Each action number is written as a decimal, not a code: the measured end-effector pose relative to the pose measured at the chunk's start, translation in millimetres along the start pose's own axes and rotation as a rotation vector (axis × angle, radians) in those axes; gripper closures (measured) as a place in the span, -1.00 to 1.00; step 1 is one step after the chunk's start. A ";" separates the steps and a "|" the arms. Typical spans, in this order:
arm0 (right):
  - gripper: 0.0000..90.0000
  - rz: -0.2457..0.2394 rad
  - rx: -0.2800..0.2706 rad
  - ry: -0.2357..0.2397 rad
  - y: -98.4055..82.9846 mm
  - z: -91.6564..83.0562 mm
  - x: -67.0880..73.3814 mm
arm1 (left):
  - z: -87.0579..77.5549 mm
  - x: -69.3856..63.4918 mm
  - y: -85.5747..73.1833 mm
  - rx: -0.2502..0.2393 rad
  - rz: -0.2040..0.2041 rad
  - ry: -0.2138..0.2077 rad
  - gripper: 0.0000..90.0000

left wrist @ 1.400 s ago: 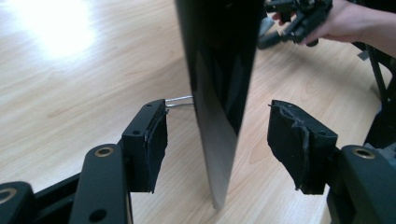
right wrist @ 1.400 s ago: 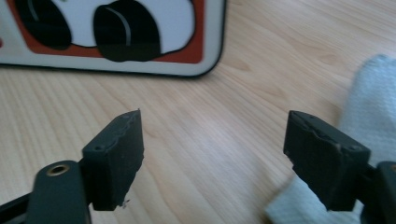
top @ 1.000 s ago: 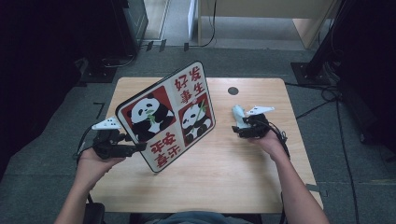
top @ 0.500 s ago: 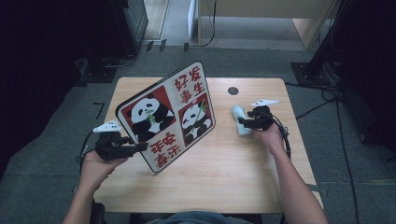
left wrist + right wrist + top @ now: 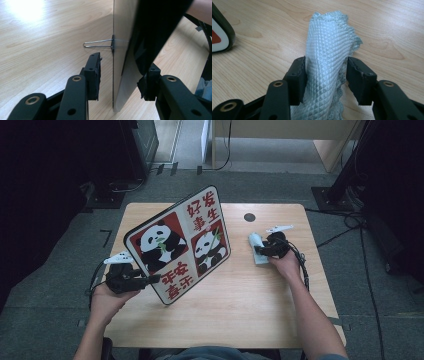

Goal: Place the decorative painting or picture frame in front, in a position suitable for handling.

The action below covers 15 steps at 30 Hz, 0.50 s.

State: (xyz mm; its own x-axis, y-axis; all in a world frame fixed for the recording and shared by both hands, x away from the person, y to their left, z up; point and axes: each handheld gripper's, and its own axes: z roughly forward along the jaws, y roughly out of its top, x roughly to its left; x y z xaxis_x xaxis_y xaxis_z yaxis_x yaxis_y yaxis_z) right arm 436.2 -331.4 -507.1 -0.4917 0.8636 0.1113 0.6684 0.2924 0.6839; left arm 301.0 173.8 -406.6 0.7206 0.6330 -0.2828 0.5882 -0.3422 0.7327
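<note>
The wooden table (image 5: pixel 240 315) is pale, with rounded corners, and a small round dark hole (image 5: pixel 249 217) sits near its far edge, toward the right corner. Around it lies grey carpet floor (image 5: pixel 65 260). A dark cabinet (image 5: pixel 142 140) stands off the far left corner, with black brackets at its foot. Beyond the far edge is light wooden furniture (image 5: pixel 280 135), a black cable (image 5: pixel 227 150) hanging down in front of it. Off the far right corner stands a black stand base (image 5: pixel 332 197), with cables (image 5: pixel 370 270) running across the floor along the right edge.
</note>
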 end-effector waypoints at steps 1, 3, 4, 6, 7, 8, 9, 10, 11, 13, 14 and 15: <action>0.17 -0.001 0.000 0.002 0.1 0.3 0.4 | 0.0 0.0 0.0 0.000 0.000 0.000 0.32; 0.20 0.000 0.000 0.004 -0.3 0.9 0.8 | -0.8 0.6 0.0 -0.009 -0.002 -0.005 0.32; 0.20 0.000 0.000 0.004 -0.3 0.9 0.8 | -1.2 1.3 -0.3 -0.018 -0.003 -0.009 0.32; 0.27 0.015 0.004 0.009 -0.8 1.2 1.0 | -1.6 1.6 -0.7 -0.021 -0.007 -0.008 0.33; 0.29 0.022 0.004 0.013 -1.1 1.3 1.1 | -2.0 1.6 -1.0 -0.023 -0.005 -0.007 0.33; 0.33 0.020 0.006 0.018 -1.3 1.1 1.3 | -2.3 1.8 -1.0 -0.025 -0.001 -0.007 0.35; 0.34 0.011 0.004 0.016 -1.3 1.2 1.5 | -2.5 2.0 -0.9 -0.025 0.002 -0.006 0.35; 0.36 0.010 0.008 0.017 -1.6 1.1 2.5 | -2.5 1.9 -0.9 -0.028 0.002 -0.005 0.35; 0.39 0.006 0.005 0.016 -1.8 1.2 3.1 | -2.4 2.0 -0.9 -0.028 0.003 -0.007 0.37; 0.49 0.004 0.002 0.022 -2.3 1.2 4.1 | -2.1 2.1 -0.8 -0.029 -0.001 -0.011 0.39; 0.58 0.003 0.001 0.023 -2.4 1.3 4.5 | -1.5 2.3 -0.8 -0.030 -0.005 -0.022 0.41; 0.66 0.004 0.004 0.037 -2.6 1.0 5.3 | -1.5 2.3 -0.8 -0.030 -0.005 -0.022 0.42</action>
State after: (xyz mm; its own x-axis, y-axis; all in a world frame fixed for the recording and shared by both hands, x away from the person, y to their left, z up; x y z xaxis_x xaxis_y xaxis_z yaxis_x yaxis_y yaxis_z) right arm 432.5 -327.1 -509.1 -0.5093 0.8491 0.1403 0.6725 0.2908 0.6806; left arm 301.6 176.7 -406.9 0.7255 0.6195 -0.3000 0.5810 -0.3175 0.7494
